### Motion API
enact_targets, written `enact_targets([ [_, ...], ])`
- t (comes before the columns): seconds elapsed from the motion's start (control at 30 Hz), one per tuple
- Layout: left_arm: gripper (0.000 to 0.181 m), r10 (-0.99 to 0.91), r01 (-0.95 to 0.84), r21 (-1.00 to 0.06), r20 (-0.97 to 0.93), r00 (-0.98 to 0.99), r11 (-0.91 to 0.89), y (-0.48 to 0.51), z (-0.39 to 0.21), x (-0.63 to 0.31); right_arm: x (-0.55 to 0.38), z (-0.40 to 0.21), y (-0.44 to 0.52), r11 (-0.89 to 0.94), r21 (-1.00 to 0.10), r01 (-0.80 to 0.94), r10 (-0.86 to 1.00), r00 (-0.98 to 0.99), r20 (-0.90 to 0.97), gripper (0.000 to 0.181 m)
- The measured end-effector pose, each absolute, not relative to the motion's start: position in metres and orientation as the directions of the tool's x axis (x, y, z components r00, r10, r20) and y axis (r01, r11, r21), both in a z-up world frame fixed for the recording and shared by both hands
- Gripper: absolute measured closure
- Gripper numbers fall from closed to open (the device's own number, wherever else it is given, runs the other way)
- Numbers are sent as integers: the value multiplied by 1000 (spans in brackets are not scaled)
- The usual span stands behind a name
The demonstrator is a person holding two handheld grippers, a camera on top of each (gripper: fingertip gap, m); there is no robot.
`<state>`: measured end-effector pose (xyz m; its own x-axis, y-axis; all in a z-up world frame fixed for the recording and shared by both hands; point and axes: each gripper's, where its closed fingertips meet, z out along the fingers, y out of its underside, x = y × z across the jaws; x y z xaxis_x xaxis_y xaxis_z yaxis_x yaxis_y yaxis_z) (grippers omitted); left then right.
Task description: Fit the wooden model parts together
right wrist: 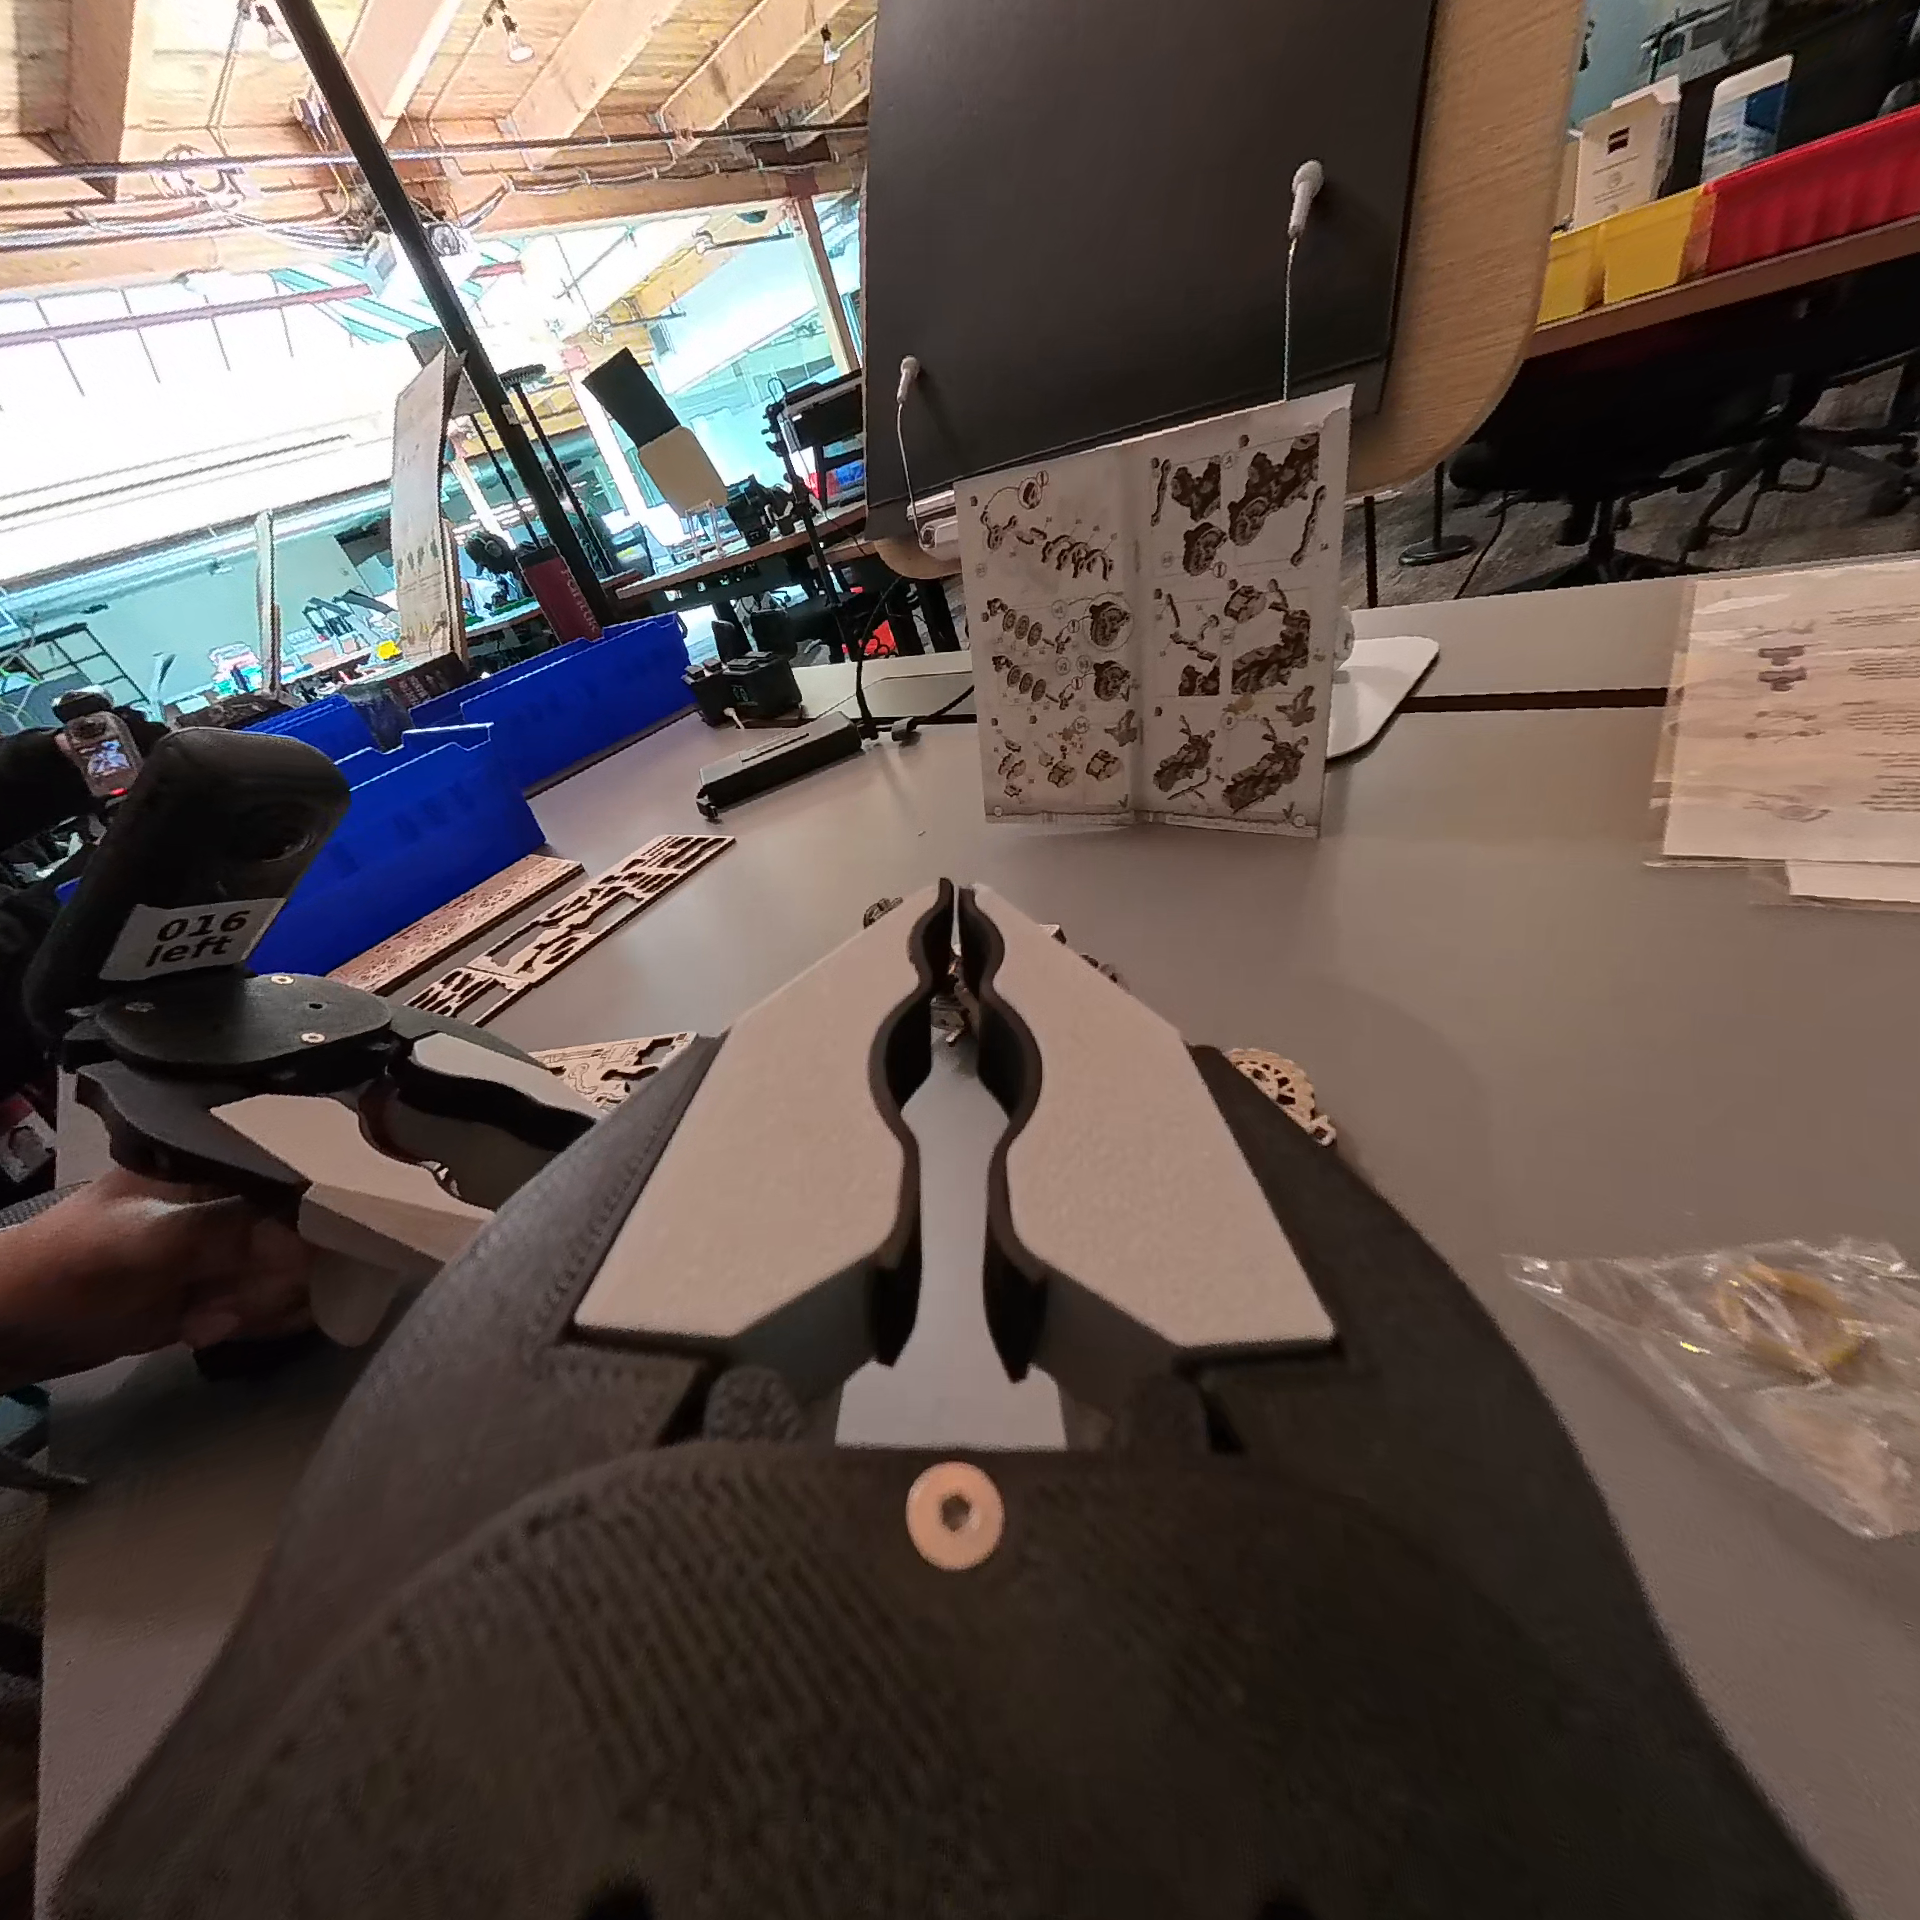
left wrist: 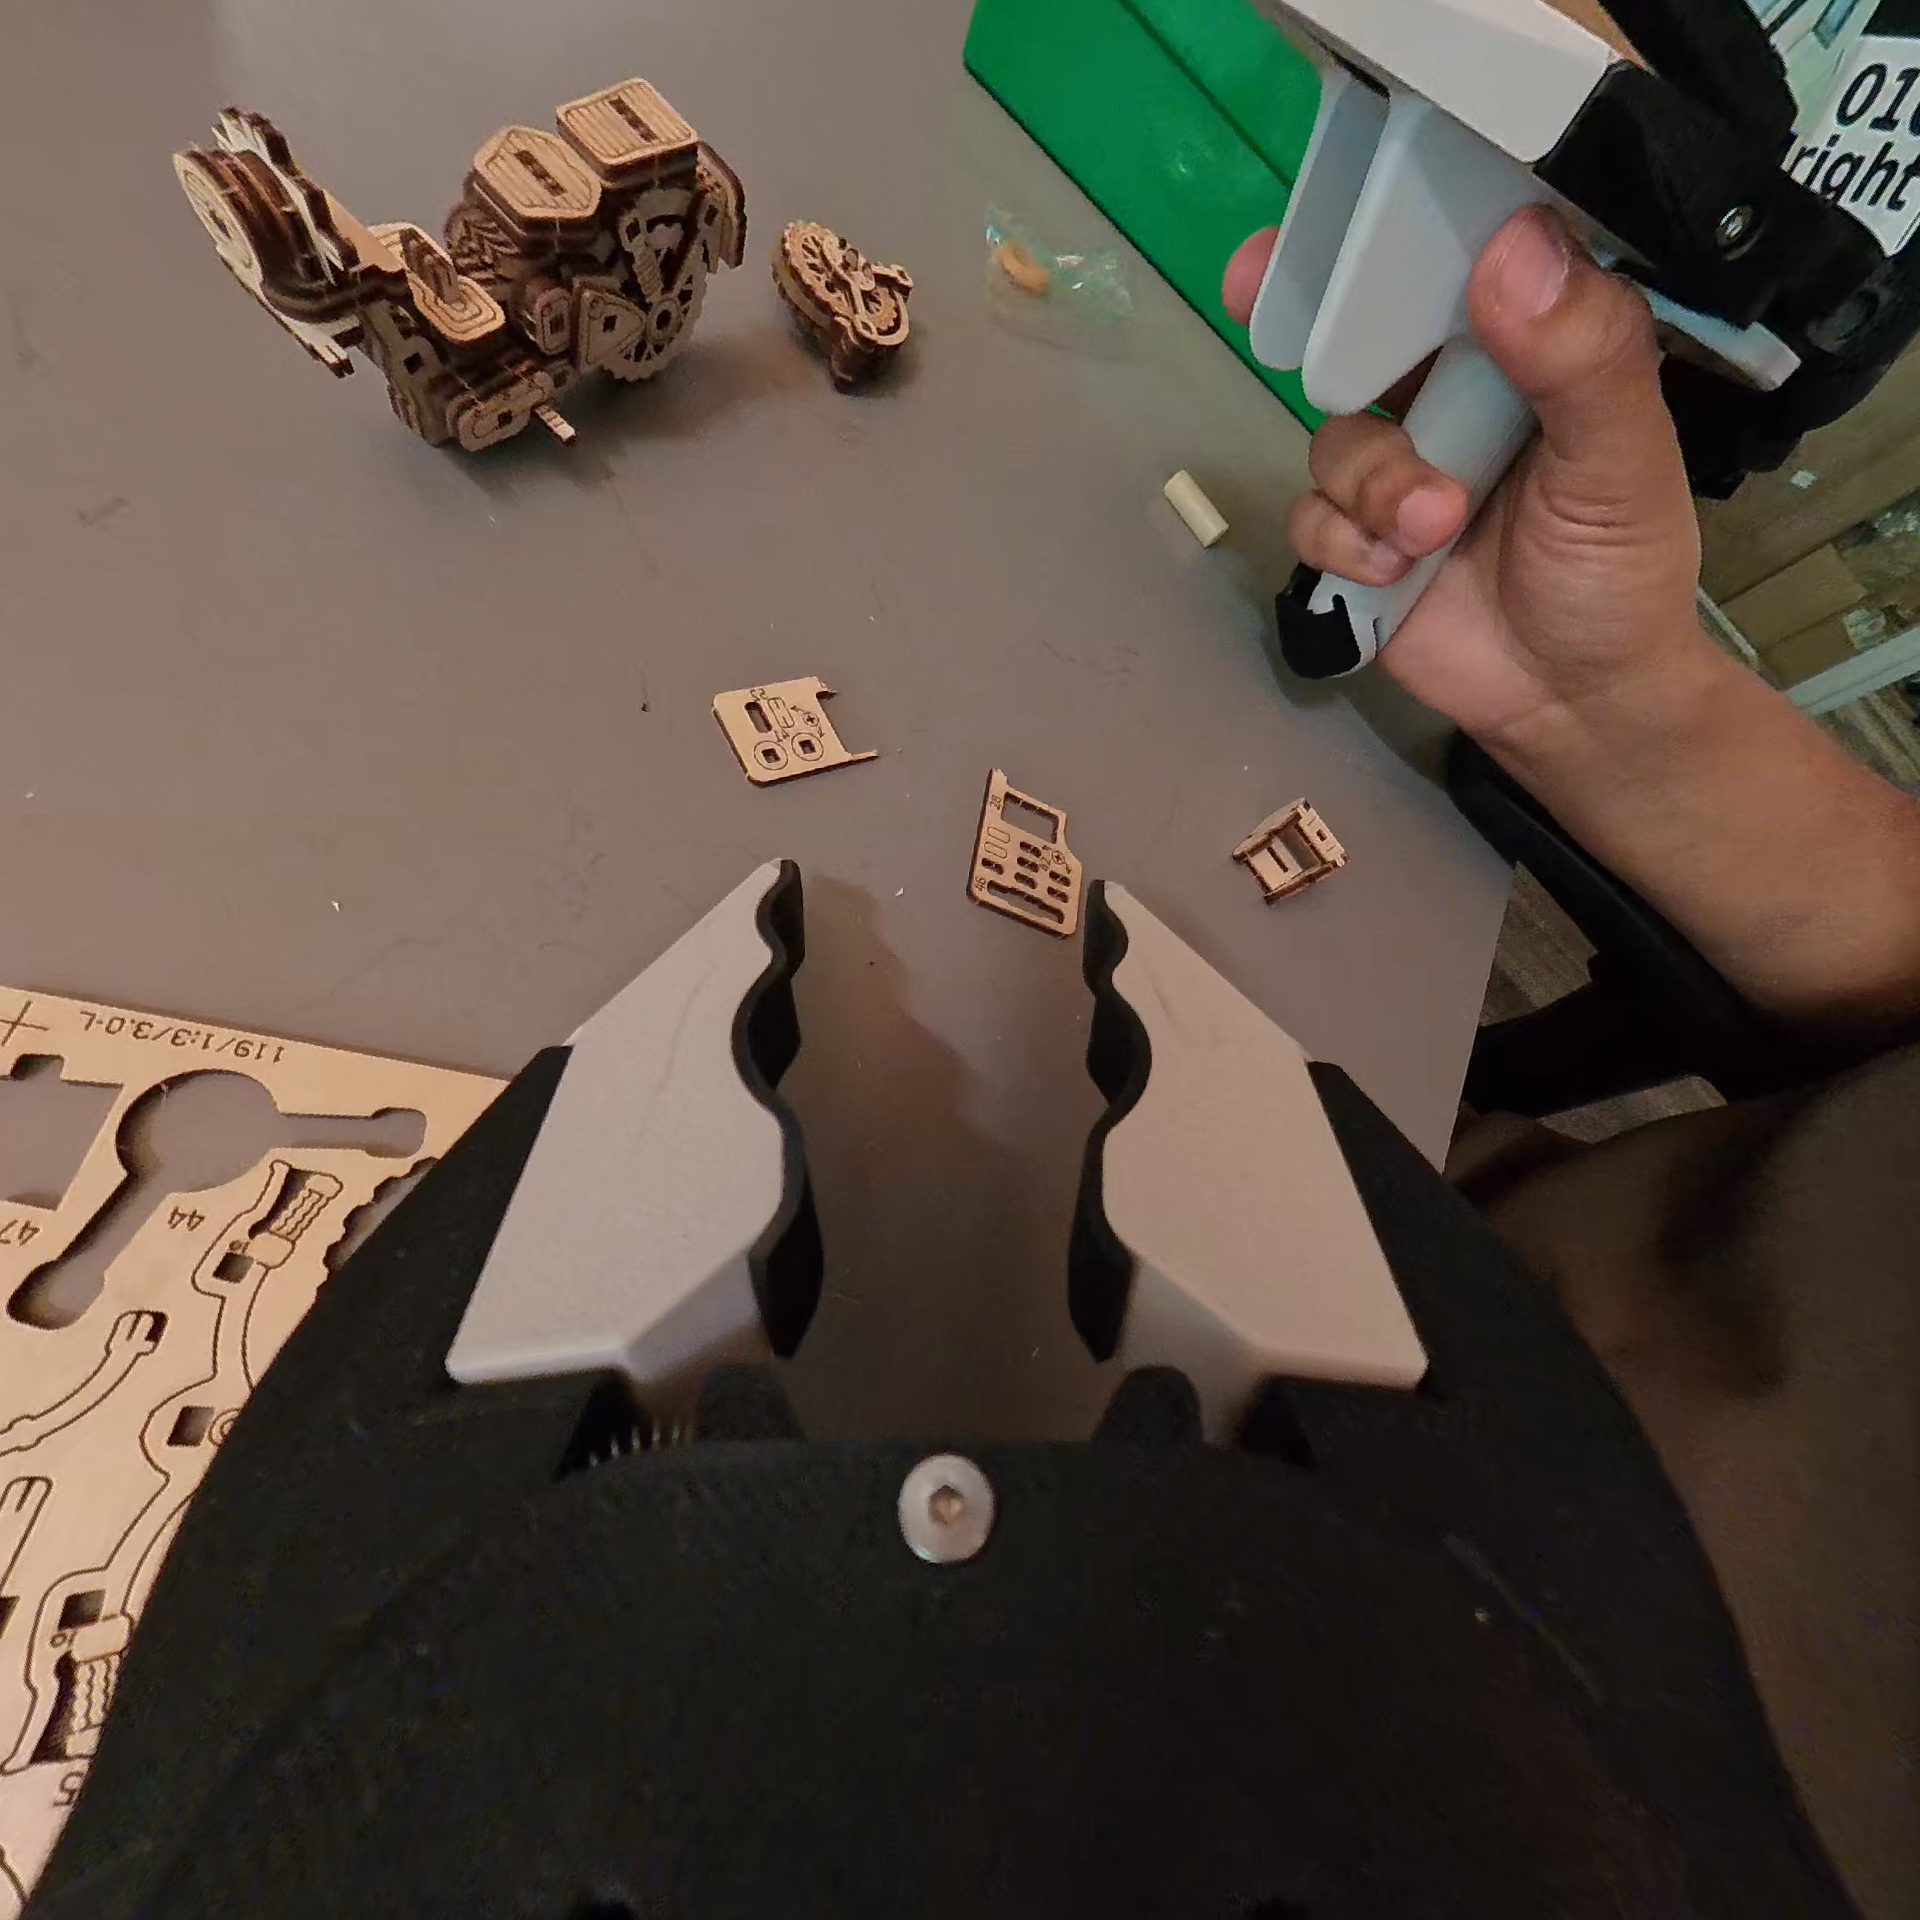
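Note:
My left gripper is open and empty, hovering low over the grey table. Just beyond its tips lie a flat wooden part with slots, a squarer flat part and a small boxy wooden piece. The partly built wooden model stands at the far left, with a small wheel assembly beside it. My right gripper is shut with its tips together, and I see nothing held in it. It is raised above the table; a hand holds its grey handle at the upper right.
A punched wooden parts sheet lies under the left gripper's left side. A green bin, a plastic bag and a small white cylinder sit at the far right. An instruction sheet stands ahead, with blue bins to the left. Tip to tip, the grippers are about 15 centimetres apart. My left gripper is the nearer one to the small boxy wooden piece: about 10 centimetres, against 20 centimetres.

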<state>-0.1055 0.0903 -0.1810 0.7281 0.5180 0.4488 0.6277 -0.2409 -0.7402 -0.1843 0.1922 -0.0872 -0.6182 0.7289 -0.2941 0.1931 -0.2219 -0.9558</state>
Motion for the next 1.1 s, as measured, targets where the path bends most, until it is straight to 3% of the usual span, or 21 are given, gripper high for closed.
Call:
enact_targets([
  [0.63,118,545,675,-715,499,673,-179,84,-182,-115,-170,-111,157,-44,-959,279,662,-711,-237,181],
  [1.1,117,542,690,-706,521,659,-160,83,-182,-115,-172,-115,153,-67,-938,341,619,-723,-307,181],
])
